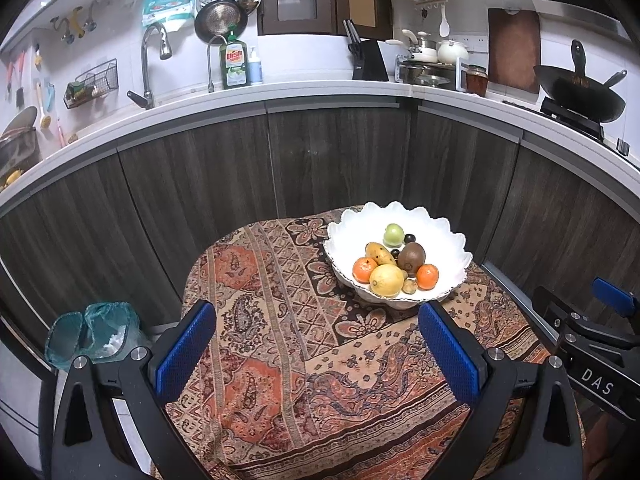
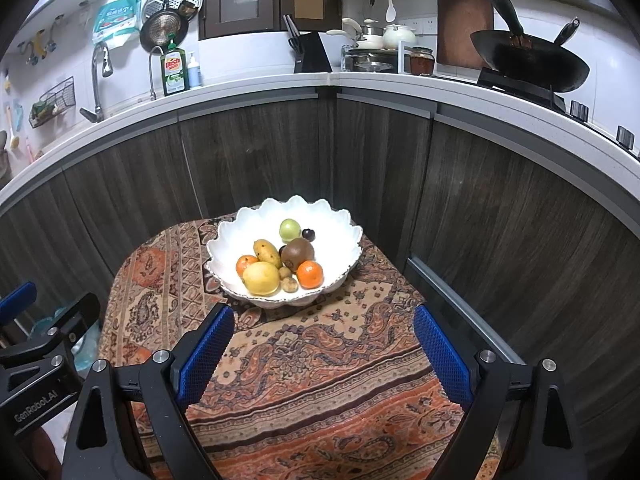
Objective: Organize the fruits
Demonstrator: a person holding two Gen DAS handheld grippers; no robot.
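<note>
A white scalloped bowl (image 1: 448, 236) (image 2: 240, 236) stands at the far side of a small table under a patterned cloth (image 1: 280, 320) (image 2: 320, 360). In it lie a lemon (image 1: 386, 280) (image 2: 261, 278), two oranges (image 1: 364, 270) (image 2: 310, 274), a kiwi (image 1: 412, 256) (image 2: 298, 254), a small mango (image 1: 380, 253) (image 2: 267, 252), a green fruit (image 1: 393, 234) (image 2: 290, 230) and some small dark and brown fruits. My left gripper (image 1: 318, 320) hangs open and empty over the cloth, short of the bowl. My right gripper (image 2: 324, 322) is open too, holding nothing, just before the bowl.
Dark wood cabinets (image 1: 340, 160) under a white counter (image 1: 280, 94) curve behind the table. On the counter are a sink tap (image 1: 150, 60), a dish soap bottle (image 1: 234, 64), a knife block (image 1: 368, 60), pots and a wok (image 1: 580, 88). A teal-lined bin (image 1: 92, 336) stands left of the table.
</note>
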